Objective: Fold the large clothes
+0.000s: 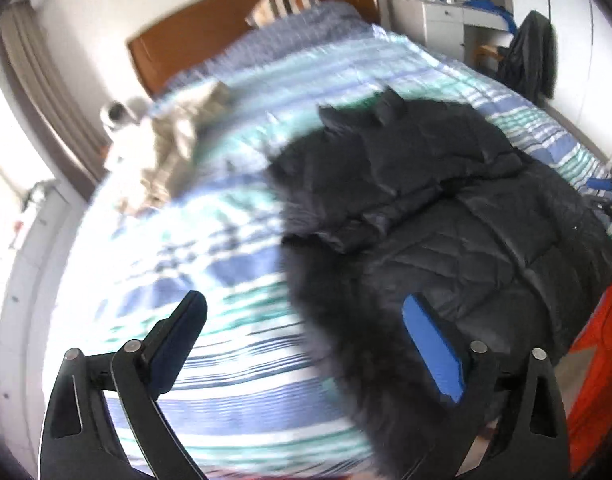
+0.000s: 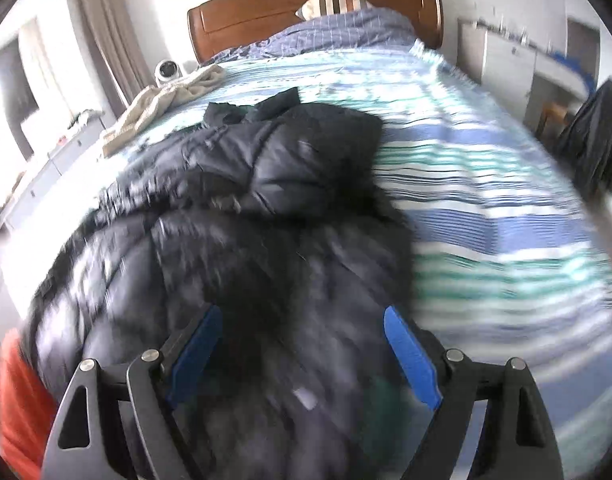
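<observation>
left gripper (image 1: 304,322): jaws spread wide, nothing gripped; one black finger (image 1: 178,340) is seen over the striped bedspread (image 1: 210,400), the blue pad (image 1: 433,352) over the edge of the black puffer coat (image 1: 445,216). right gripper (image 2: 302,334): jaws wide, nothing clamped between the blue pads (image 2: 409,356); contact with the fabric below cannot be told through blur. the coat (image 2: 246,184) is laid on the bed, partly folded over itself, fur trim (image 2: 266,292) toward the grippers. a beige garment (image 2: 166,100) lies apart, near the wooden headboard (image 2: 266,12).
</observation>
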